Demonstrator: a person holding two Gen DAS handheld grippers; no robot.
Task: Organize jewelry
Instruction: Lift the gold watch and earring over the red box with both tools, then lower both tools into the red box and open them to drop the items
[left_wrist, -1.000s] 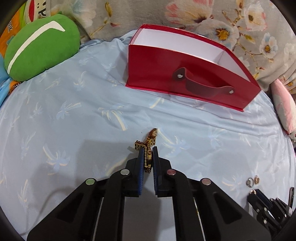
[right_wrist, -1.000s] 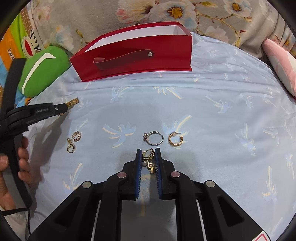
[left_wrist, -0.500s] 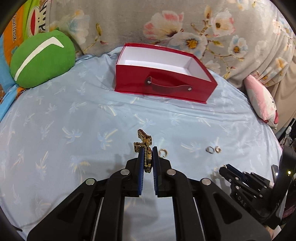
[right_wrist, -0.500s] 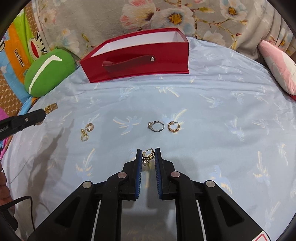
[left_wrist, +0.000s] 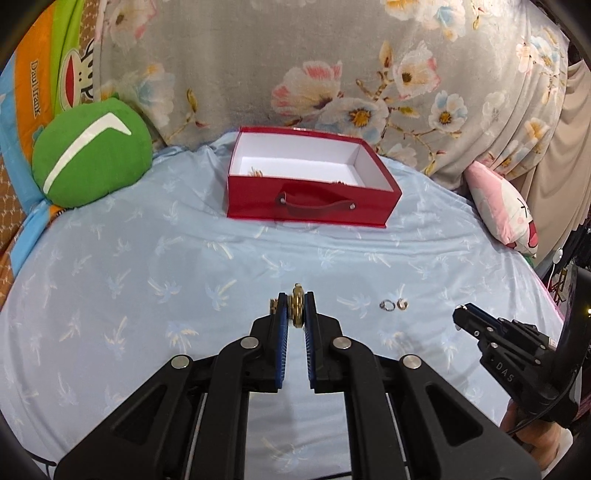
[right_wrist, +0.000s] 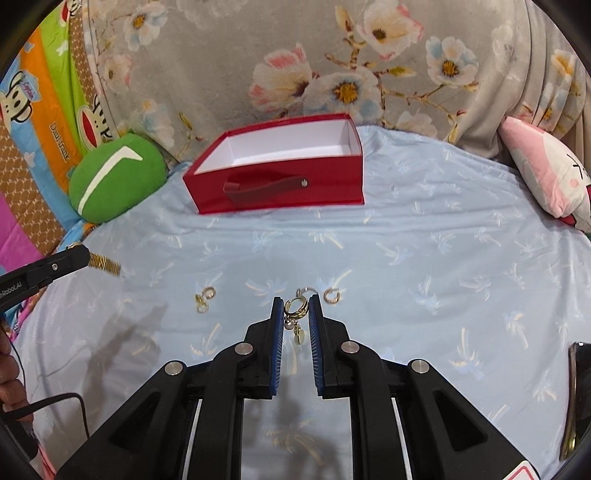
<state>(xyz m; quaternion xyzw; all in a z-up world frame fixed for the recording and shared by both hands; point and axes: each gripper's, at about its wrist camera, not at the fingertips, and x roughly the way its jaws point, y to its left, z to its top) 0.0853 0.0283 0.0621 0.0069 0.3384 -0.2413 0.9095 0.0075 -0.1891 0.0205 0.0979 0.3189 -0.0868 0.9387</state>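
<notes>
My left gripper is shut on a gold link bracelet, held above the blue sheet; in the right wrist view the bracelet hangs from that gripper's tip at the left. My right gripper is shut on a gold charm earring with dangling pendants. The red box with white inside stands open at the back, some gold pieces inside. A ring and a hoop earring lie on the sheet, and a pair of gold hoops lies left of my right gripper.
A green round cushion lies at the back left and a pink plush pillow at the back right. A floral curtain hangs behind the box. A dark object sits at the right edge.
Both grippers have lifted and pulled back from the sheet with their jewelry; the red box looks farther away and its inside shows.
</notes>
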